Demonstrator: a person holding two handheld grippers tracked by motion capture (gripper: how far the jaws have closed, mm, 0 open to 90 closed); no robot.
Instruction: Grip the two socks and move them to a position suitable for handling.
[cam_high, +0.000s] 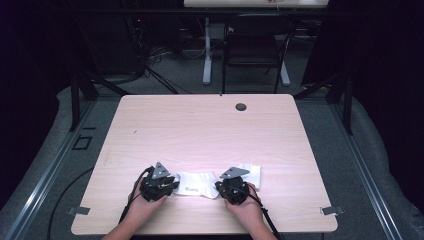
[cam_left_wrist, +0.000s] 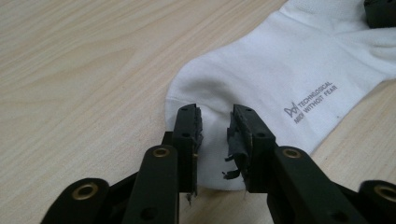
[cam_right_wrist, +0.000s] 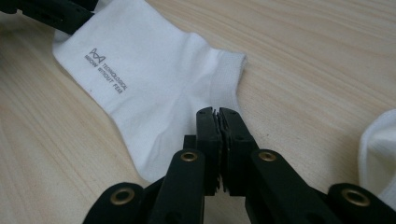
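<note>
Right claw (cam_right_wrist: 219, 114) pressed together on the white sock (cam_right_wrist: 154, 93), pinching a fold of its cloth near one end. Left claw (cam_left_wrist: 215, 114) spread over the other end of the same sock (cam_left_wrist: 261, 79), cloth lying between the jaws, pads not pressing on it (torn pad lining hanging from one jaw). Seen from above: left claw (cam_high: 159, 182) and right claw (cam_high: 234, 186) set at opposite ends of the sock (cam_high: 197, 184), stretched flat between them with grey print facing up. A second white piece (cam_high: 250, 172) lay just beyond the right claw, touching the sock or not: cannot tell. All of it sat close to the near edge of the table (cam_high: 205, 125), roughly midway along it. Beyond, wide bare wood ran to the far edge, broken by a small round cable hole (cam_high: 241, 107). Open wood also left and right of both hands.
</note>
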